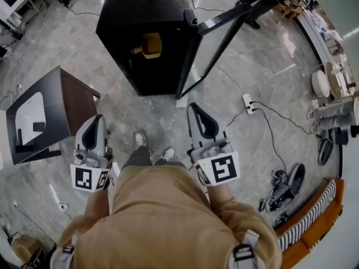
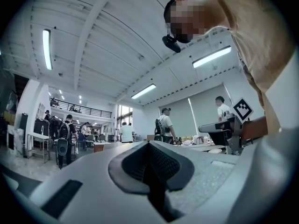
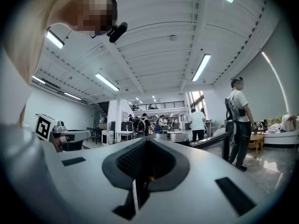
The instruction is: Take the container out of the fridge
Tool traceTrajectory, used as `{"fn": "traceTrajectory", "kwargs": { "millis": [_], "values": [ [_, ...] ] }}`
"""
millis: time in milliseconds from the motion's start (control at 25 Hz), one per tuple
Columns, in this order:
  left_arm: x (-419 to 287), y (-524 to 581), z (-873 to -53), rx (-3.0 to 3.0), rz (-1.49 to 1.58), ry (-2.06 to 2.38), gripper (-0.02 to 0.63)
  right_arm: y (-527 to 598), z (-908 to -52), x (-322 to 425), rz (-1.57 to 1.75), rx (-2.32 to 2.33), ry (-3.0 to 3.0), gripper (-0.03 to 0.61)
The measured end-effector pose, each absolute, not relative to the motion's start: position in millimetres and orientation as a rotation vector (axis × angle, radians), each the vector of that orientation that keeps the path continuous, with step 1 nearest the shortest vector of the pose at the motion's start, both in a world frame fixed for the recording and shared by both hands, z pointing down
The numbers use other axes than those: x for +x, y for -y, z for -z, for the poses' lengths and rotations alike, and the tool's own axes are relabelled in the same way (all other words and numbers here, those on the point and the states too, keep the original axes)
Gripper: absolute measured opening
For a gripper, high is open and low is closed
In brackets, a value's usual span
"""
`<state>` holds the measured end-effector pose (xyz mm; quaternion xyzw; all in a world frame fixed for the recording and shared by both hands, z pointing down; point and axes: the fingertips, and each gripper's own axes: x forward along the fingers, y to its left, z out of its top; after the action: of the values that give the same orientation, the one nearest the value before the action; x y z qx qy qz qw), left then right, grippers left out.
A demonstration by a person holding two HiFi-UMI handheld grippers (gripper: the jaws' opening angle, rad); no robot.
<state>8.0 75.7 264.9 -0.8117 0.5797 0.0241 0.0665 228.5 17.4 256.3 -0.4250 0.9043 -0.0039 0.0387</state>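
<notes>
A black fridge (image 1: 147,15) stands on the grey floor ahead of me, its glass door (image 1: 221,35) swung open to the right. Inside it sits a yellow container (image 1: 150,45) with a darker handle or lid part to its left. My left gripper (image 1: 96,118) and right gripper (image 1: 196,106) are held close to my body, well short of the fridge, both pointing toward it. Each has its jaws together with nothing between them. In the left gripper view the left gripper (image 2: 149,144) faces a hall. The right gripper (image 3: 145,142) faces the open door bar (image 3: 210,139).
A dark low cabinet (image 1: 45,108) stands to my left. A power strip (image 1: 247,102) with cables lies right of the fridge door, black gear (image 1: 286,186) lies on the floor, and a striped orange bench (image 1: 317,214) is at the right. Several people (image 3: 238,120) stand about the hall.
</notes>
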Motion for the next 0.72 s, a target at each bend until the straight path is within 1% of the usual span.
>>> {"fn": "traceTrajectory", "kwargs": {
  "millis": [440, 720],
  "values": [
    [6, -40, -269, -2.495, -0.145, -1.682, 0.0, 4, -254, 224, -0.052, -1.398, -2.779, 0.005],
    [-20, -12, -267, -2.5, -0.146, -1.677, 0.0, 30, -256, 200, -0.085, -1.425, -2.802, 0.005]
  ]
}}
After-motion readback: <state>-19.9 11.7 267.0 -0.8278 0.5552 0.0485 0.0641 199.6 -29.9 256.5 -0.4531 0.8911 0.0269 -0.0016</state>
